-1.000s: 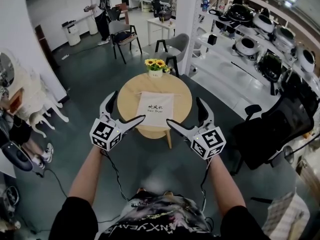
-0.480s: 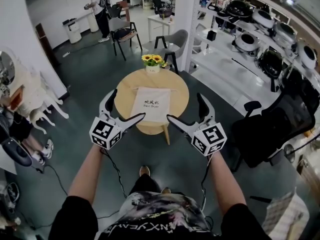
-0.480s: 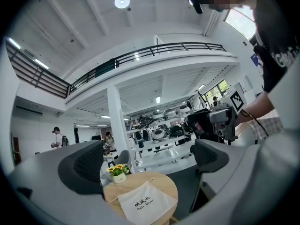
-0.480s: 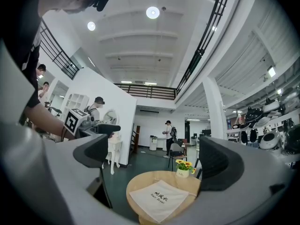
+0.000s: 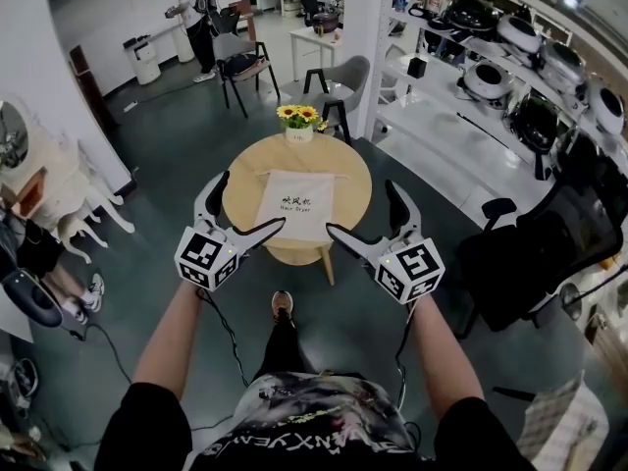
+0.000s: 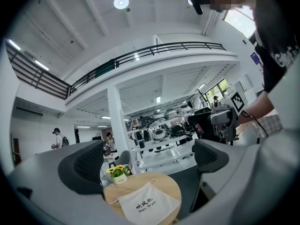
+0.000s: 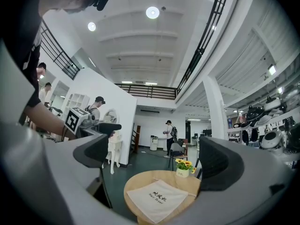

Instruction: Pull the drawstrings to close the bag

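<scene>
While I hold both grippers well short of the round table (image 5: 348, 180), the left gripper (image 5: 250, 204) gapes wide with nothing in it, and the right gripper (image 5: 361, 207) is just as wide and empty. The white drawstring bag (image 5: 297, 204) lies flat mid-table, print up, with a sunflower pot (image 5: 299, 126) at the far edge. The drawstrings (image 6: 151, 181) show only as a thin cord at the bag's far end, hard to trace. The left gripper view cuts off the bag's near end.
</scene>
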Motion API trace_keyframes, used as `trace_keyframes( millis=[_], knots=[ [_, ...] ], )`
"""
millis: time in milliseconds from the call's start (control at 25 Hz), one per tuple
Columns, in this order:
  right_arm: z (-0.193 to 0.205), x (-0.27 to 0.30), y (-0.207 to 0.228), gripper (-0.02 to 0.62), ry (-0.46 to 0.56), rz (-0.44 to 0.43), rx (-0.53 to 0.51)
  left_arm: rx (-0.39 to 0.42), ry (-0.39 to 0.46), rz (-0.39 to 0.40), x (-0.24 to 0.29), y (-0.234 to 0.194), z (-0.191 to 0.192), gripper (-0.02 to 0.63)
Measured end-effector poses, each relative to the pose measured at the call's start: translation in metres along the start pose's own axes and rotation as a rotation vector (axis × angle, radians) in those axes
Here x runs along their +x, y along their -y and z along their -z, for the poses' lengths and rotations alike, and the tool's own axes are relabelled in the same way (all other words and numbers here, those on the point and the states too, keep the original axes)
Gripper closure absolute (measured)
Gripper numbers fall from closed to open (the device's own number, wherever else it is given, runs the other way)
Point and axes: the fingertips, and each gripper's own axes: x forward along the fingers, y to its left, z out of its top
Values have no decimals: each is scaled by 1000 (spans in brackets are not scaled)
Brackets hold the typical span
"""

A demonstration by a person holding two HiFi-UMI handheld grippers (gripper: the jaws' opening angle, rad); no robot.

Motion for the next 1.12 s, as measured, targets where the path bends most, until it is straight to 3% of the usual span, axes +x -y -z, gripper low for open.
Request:
trace_keyframes(
  millis=[440,1120],
  knots=[
    [17,45,24,11,-15,0,-3,-8,0,5,33,-35,25,20],
    [57,156,94,11,-63,27,19,-62,-3,28,124,-127,79,20]
  ],
)
